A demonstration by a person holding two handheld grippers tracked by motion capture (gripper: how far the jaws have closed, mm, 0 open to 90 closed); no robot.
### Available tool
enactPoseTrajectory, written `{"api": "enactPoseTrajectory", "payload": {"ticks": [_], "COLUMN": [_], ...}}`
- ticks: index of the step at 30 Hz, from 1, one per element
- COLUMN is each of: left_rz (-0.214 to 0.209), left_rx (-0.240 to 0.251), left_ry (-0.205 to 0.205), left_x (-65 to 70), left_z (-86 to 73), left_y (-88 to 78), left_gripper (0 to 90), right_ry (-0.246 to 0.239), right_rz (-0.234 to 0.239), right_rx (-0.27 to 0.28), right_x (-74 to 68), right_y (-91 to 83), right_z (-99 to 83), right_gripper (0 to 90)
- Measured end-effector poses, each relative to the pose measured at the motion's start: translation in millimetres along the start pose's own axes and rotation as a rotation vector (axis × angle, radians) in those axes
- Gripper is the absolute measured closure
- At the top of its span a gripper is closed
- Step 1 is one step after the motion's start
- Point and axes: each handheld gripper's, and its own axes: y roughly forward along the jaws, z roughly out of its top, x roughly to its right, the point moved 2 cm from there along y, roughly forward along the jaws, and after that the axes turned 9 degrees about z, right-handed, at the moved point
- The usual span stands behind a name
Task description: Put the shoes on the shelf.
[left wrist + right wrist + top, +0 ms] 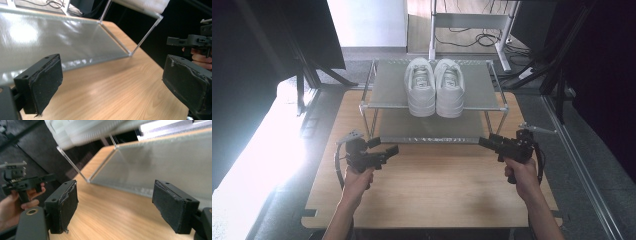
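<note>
Left tongs [384,152]: jaws wide apart, nothing between them, just bare wood showing in the gap in the left gripper view [110,85]. Held above the tabletop [432,192], just off the rack's front left leg, tips pointing in toward the rack's lower shelf.

Right tongs [489,143]: jaws also standing wide, nothing gripped; the right gripper view [115,206] shows wood and the shelf edge between the pads. Held just off the rack's front right leg, tips pointing inward at the rack, mirroring the left.

Each hand grips its tool from below: left hand [358,181] and right hand [521,176] both nearer the camera than the rack, forearms coming in from the bottom edge. Cables loop off each tool.

Rack [388,89]: two-tier, metal tube frame, grey mesh shelves, standing on the far half of the tabletop. Lower shelf [432,127] bare; it shows up close in both gripper views [50,37] [170,162].

Pair of white shoes [435,86]: on the rack's top shelf, about centre, side by side and touching, soles down, one end at the front edge and slightly overhanging it. Well apart from both tongs. White sole edge visible at the top of the gripper views [82,130].

Beyond the rack: floor, a white desk frame with cables.
</note>
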Motion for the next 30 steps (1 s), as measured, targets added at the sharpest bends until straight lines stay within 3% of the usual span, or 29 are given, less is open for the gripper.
{"api": "enactPoseTrajectory", "payload": {"ticks": [12,15,19,24,27,30], "left_rz": [0.074,0.104,0.135,0.219,0.266,0.306], "left_rx": [-0.090,-0.113,-0.166,-0.254,-0.261,-0.320], "left_ry": [0.032,0.044,0.071,0.143,0.217,0.275], "left_x": [-9.6,-10.8,-12.9,-10.8,-3.6,1.4], "left_z": [-58.6,-72.8,-89.9,-108.0,-109.1,-113.4], "left_y": [-1.0,0.4,5.4,14.6,18.2,24.5], "left_gripper": [0.1,0.0,0.0,0.0,0.0,0.0], "right_ry": [-0.110,-0.131,-0.138,-0.197,-0.251,-0.298], "right_rz": [-0.092,-0.134,-0.202,-0.279,-0.320,-0.333], "right_rx": [-0.158,-0.191,-0.242,-0.308,-0.374,-0.452], "right_x": [9.9,15.2,22.8,31.0,35.4,37.2], "right_y": [5.3,6.7,8.6,10.9,14.4,19.3], "right_z": [-52.4,-64.7,-79.8,-98.0,-111.1,-124.8], "right_gripper": [14.1,12.1,2.4,0.4,0.4,0.0]}}
